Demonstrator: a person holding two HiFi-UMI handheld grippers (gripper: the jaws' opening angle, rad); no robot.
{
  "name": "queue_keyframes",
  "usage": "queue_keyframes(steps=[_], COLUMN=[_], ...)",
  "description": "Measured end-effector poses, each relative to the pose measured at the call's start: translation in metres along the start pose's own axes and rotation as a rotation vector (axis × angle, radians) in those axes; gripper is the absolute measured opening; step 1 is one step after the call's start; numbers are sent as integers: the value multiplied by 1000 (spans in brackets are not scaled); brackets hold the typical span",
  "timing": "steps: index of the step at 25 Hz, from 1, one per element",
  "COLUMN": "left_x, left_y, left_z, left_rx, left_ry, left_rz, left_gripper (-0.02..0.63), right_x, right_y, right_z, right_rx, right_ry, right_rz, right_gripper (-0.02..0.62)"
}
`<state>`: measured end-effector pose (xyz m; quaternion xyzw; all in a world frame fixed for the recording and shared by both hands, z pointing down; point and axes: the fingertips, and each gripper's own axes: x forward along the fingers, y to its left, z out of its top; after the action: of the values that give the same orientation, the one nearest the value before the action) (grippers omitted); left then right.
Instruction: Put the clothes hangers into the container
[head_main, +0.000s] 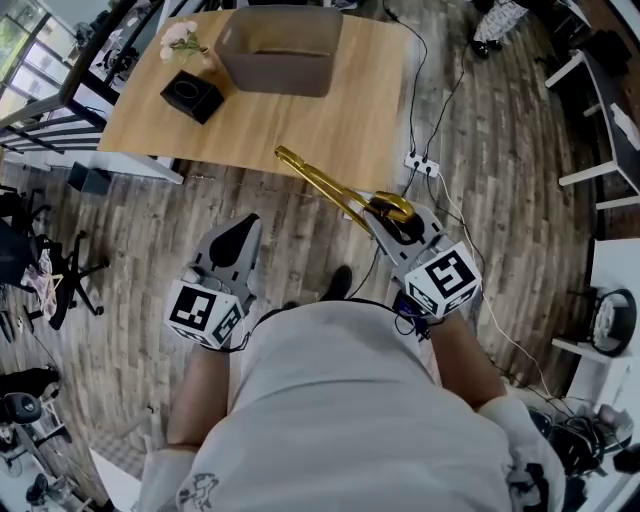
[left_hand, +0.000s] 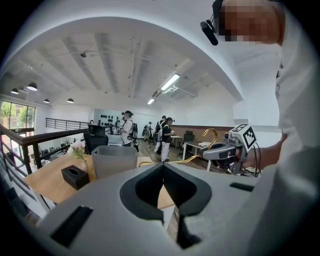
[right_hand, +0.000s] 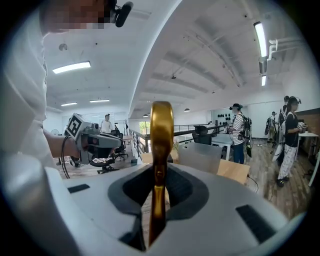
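Observation:
A gold clothes hanger (head_main: 318, 183) sticks out ahead of my right gripper (head_main: 387, 213), which is shut on it near the hook. In the right gripper view the hanger (right_hand: 161, 131) stands upright between the jaws of the right gripper (right_hand: 159, 169). My left gripper (head_main: 242, 228) is shut with nothing in it, level with the right one over the wooden floor. The grey container (head_main: 278, 50) stands on the wooden table (head_main: 370, 110) ahead, apart from both grippers. The left gripper view shows the container (left_hand: 114, 160) beyond the left gripper (left_hand: 163, 165), and the right gripper (left_hand: 222, 151) with the hanger (left_hand: 210, 133).
A black tissue box (head_main: 192, 95) and a small vase of flowers (head_main: 181, 38) sit on the table left of the container. A power strip (head_main: 421, 164) with cables lies on the floor by the table's right corner. Office chairs (head_main: 55, 272) stand at the left. People (left_hand: 127, 131) stand far off.

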<state>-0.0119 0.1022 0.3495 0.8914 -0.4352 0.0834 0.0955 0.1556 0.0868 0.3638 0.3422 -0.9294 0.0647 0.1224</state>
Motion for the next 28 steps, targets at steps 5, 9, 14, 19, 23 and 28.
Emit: queue_keyframes(steps=[5, 9, 14, 19, 23, 28], left_x=[24, 36, 45, 50, 46, 36], left_y=[3, 15, 42, 81, 118, 157], left_z=[0, -2, 0, 12, 22, 27], left_rx=[-14, -27, -34, -28, -23, -29], left_ry=[20, 37, 21, -6, -20, -34], left_rz=[18, 18, 9, -4, -15, -19], left_gripper=[6, 6, 6, 6, 6, 6], right_x=[5, 20, 46, 80, 115, 152], right_y=[-27, -41, -48, -53, -51, -41], right_z=[-2, -5, -9, 8, 28, 48], right_rx=[12, 24, 31, 15, 4, -12], right_ry=[8, 21, 58, 64, 60, 51], right_rz=[15, 17, 10, -5, -22, -34], right_gripper=[71, 70, 71, 71, 71, 71])
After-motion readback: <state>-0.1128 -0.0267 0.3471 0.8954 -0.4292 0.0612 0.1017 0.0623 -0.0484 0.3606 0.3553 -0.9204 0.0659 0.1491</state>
